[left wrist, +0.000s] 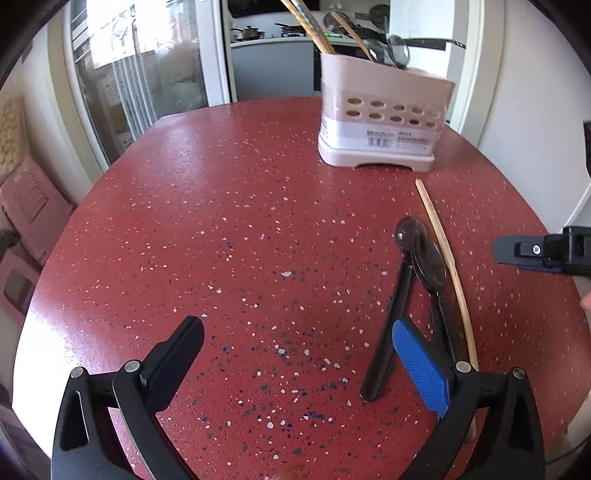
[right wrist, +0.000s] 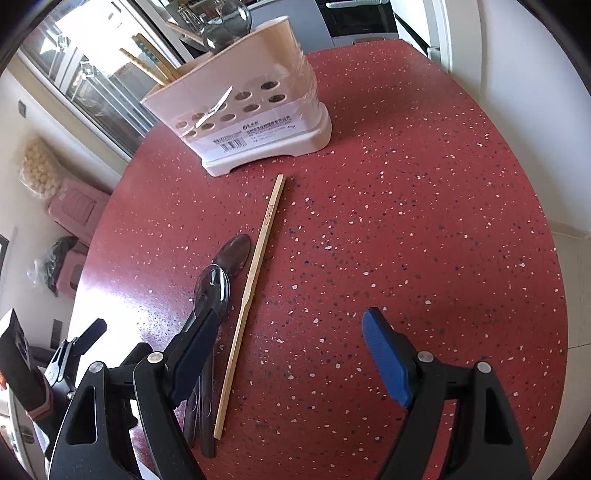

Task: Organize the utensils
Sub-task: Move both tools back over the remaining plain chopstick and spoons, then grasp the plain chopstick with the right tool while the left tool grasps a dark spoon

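left claw (left wrist: 295,347) gaping, spoons (left wrist: 421,254) beside chopstick (left wrist: 445,254)

A speckled table and the room around us

We see a round red table top flecked with white (left wrist: 229,206), a glazed sliding door (left wrist: 140,74) behind it, pink plastic folding stools (right wrist: 79,214) by the wall under a bag of pale round balls (right wrist: 38,171), and pots on a kitchen counter (left wrist: 255,35).

- Daylight from the window (left wrist: 122,44) ahead-left of my left gripper; panes blown out white.
- Soft glare across the table (left wrist: 258,221) on its window side.
- Holder (left wrist: 384,110) slightly motion-blurred in the left view, sharper in the right.
- Heavy fisheye bending, dark vignette at corners.
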`<action>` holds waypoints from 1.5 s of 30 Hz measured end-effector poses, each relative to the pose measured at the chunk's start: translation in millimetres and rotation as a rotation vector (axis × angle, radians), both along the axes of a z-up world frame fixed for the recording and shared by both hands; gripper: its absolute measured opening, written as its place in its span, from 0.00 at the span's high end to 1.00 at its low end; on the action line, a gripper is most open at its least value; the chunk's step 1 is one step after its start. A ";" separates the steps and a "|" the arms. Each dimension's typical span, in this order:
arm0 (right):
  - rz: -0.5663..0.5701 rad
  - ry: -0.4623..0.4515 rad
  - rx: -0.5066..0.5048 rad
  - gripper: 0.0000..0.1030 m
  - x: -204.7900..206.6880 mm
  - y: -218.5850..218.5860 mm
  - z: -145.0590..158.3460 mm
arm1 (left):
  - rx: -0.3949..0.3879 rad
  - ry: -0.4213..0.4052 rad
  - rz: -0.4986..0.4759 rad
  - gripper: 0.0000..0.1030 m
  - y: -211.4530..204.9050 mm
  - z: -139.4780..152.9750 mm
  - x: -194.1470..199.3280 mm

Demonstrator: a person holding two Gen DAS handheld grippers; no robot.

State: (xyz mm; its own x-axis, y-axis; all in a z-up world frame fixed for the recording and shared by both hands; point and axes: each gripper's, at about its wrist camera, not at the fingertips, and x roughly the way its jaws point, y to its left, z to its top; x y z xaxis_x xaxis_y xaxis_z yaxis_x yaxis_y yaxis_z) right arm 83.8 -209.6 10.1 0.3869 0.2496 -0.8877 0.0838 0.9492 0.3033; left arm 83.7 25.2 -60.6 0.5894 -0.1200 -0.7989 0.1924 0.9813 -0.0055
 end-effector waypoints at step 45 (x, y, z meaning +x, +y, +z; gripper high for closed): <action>0.126 0.260 -0.337 0.93 104.8 93.7 -25.2 | 0.075 0.079 -0.227 0.00 -24.8 -12.1 36.0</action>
State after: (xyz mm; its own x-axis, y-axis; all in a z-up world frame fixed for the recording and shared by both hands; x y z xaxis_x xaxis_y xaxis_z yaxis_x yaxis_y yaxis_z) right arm 188.6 -116.0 -15.1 0.1255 -0.0397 -0.9913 -0.0059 0.9992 -0.0407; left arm 119.8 0.4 -72.6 0.4896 -0.1810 -0.8529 0.4096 0.9113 0.0418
